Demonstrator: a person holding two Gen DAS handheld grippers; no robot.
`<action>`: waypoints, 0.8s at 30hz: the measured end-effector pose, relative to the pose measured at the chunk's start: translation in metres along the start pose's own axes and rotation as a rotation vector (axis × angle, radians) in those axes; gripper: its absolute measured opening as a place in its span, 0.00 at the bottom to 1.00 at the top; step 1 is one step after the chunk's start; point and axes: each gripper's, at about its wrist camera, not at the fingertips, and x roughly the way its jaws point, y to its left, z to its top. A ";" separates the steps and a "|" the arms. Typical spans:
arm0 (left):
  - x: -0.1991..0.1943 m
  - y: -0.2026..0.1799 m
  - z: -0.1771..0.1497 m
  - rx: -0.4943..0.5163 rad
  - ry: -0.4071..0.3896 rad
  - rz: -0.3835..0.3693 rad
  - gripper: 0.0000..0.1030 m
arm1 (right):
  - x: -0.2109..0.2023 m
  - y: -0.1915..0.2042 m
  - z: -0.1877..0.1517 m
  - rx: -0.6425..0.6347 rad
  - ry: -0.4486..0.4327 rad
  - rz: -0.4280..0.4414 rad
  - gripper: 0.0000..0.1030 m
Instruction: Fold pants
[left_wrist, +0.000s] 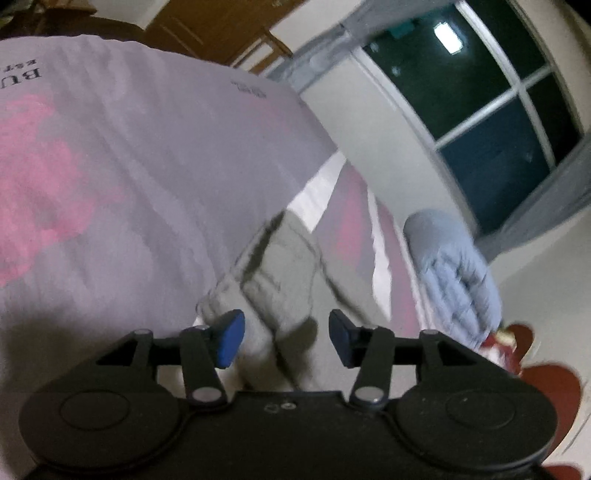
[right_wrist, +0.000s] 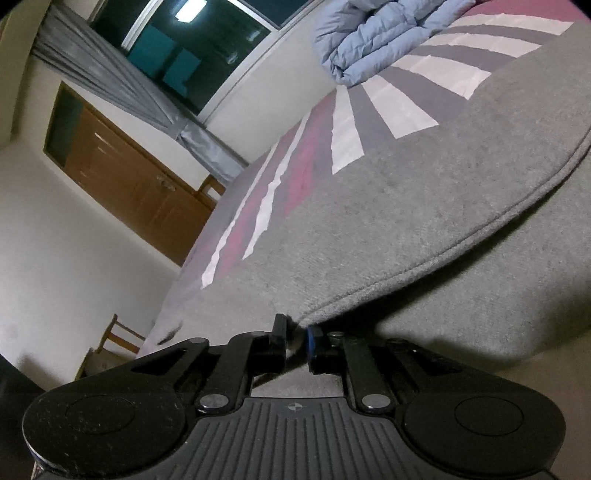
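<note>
Nearest us, our right gripper (right_wrist: 295, 338) is clamped on the hemmed edge of the grey pants (right_wrist: 406, 206), a pinch that lets us lift that edge for a fold. Beyond it the cloth spreads far and right over the striped bedspread (right_wrist: 295, 173). Our left gripper (left_wrist: 286, 338) stands parted, pads clear of the pale bunched fabric (left_wrist: 273, 266) between them, presumably freed to regrip. A blue quilt (left_wrist: 454, 273) lies to the right.

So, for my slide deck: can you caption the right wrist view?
Right tool shut on the hemmed edge of grey knit pants, lifted over a striped bedspread.
</note>
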 end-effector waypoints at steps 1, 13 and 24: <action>0.001 0.001 0.001 -0.006 0.007 -0.005 0.38 | 0.001 0.001 0.001 -0.001 0.000 -0.001 0.11; 0.039 0.003 0.002 -0.027 0.088 0.019 0.35 | 0.011 -0.009 0.002 0.035 0.003 0.002 0.11; 0.032 -0.009 0.019 -0.034 0.030 -0.051 0.18 | 0.018 -0.002 0.019 0.031 -0.024 0.013 0.06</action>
